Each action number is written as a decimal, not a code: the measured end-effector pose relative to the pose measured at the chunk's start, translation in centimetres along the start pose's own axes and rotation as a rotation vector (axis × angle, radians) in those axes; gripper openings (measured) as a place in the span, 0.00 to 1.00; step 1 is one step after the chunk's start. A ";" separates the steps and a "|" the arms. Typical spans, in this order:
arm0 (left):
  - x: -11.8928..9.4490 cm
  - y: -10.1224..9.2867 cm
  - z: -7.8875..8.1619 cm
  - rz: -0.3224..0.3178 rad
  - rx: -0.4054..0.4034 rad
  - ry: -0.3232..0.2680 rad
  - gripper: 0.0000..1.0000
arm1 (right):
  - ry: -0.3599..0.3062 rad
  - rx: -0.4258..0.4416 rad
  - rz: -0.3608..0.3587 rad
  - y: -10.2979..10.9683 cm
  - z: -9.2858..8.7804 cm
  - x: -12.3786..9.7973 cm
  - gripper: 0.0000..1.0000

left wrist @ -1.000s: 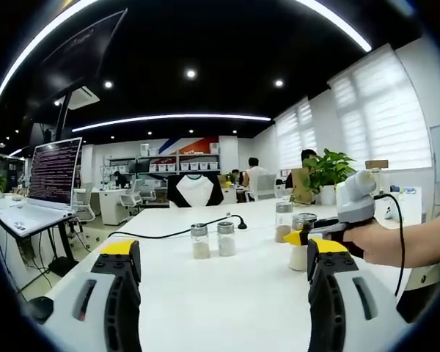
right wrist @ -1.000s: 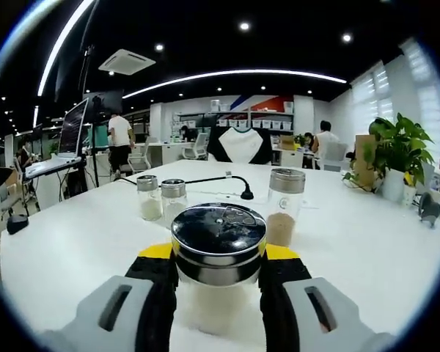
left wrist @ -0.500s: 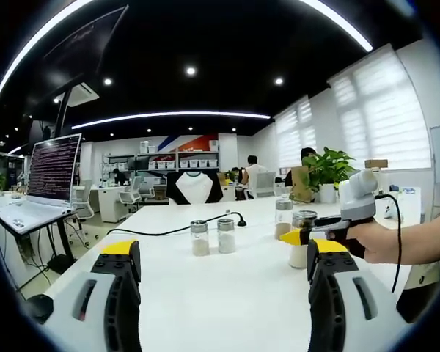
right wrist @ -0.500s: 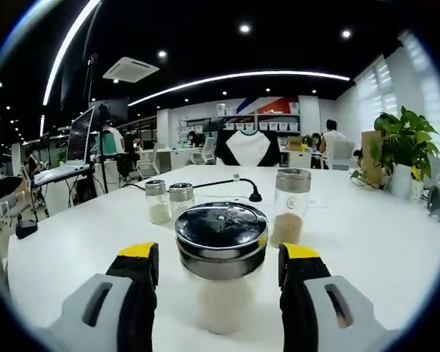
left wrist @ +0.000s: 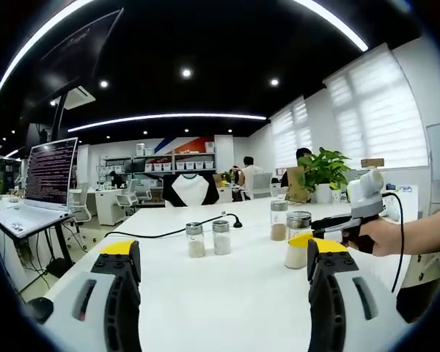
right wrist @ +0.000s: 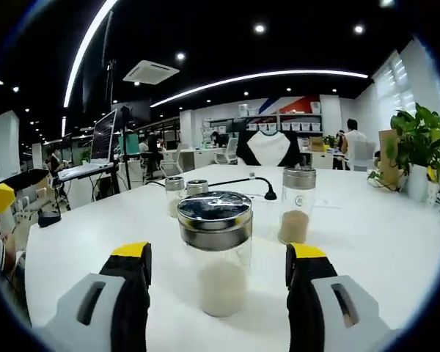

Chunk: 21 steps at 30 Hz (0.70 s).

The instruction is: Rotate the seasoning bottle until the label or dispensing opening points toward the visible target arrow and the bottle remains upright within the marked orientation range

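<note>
- Two grippers, both with jaws spread and holding nothing: right gripper (right wrist: 216, 293) with the seasoning bottle (right wrist: 215, 253) standing free between its jaws at 12 o'clock, touching neither; left gripper (left wrist: 216, 282) over bare table (left wrist: 227, 308), well apart from the bottles.
- Step in hand, as judged: bottle let go, upright, between turns or at the end of one. No target arrow or marked range can be made out, so alignment cannot be told.
- Next move, if more turn is needed: close squarely on the glass body below the lid, twist without tipping.
- Seasoning bottle: clear glass, shiny metal lid, pale powder in the lower half.
- One taller jar (right wrist: 297, 205) at 1 o'clock: brown granules, low fill.
- Two small shakers (right wrist: 185, 192) at 11 o'clock, side by side: white contents.
</note>
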<state>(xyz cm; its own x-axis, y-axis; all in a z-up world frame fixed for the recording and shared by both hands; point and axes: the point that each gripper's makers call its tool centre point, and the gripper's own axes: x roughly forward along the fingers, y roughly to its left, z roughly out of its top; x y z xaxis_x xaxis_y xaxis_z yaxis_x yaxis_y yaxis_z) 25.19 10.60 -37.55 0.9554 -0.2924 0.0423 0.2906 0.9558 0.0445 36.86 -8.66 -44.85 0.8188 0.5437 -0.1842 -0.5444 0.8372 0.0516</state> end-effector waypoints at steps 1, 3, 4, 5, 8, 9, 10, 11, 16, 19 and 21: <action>0.0 0.0 0.0 0.000 -0.001 -0.001 1.00 | -0.013 0.019 0.034 0.1 0.2 0.0 0.82; 0.0 0.0 0.0 -0.001 -0.006 -0.001 1.00 | -0.010 0.053 0.062 -0.5 0.1 -0.2 0.81; 0.0 -0.1 -0.1 -0.004 -0.004 0.005 1.00 | -0.012 0.051 0.072 -0.9 0.2 -0.3 0.80; 0.1 -0.1 -0.1 -0.003 -0.001 0.006 1.00 | -0.011 0.046 0.079 -1.1 0.2 -0.3 0.79; 0.0 0.0 0.4 -0.006 0.013 -0.001 0.99 | 0.020 0.015 0.090 -2.3 0.1 0.0 0.79; -0.1 0.1 0.5 -0.004 0.015 0.000 0.99 | 0.025 0.005 0.081 -2.9 0.1 0.0 0.79; -0.1 0.3 0.5 -0.001 0.018 -0.001 0.99 | 0.027 -0.003 0.096 -3.4 0.3 0.2 0.79; -0.2 0.4 0.6 0.000 0.019 -0.001 0.99 | 0.025 -0.008 0.122 -3.3 0.4 0.2 0.79; -0.4 0.7 0.4 0.006 0.016 0.007 0.99 | 0.008 -0.021 0.206 -2.7 1.3 0.3 0.78; -0.6 0.8 0.4 0.009 0.013 0.008 0.99 | -0.007 -0.030 0.285 -1.5 1.6 0.3 0.76; -0.7 0.8 0.4 0.012 0.012 0.008 0.99 | 0.023 -0.069 0.298 -1.3 1.1 0.5 0.76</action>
<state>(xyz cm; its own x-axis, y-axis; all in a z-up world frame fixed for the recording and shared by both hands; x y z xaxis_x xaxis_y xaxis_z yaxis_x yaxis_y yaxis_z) 24.74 11.60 -37.10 0.9591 -0.2809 0.0350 0.2788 0.9587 0.0556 38.18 -9.45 -43.89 0.6170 0.7628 -0.1934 -0.7719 0.6345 0.0403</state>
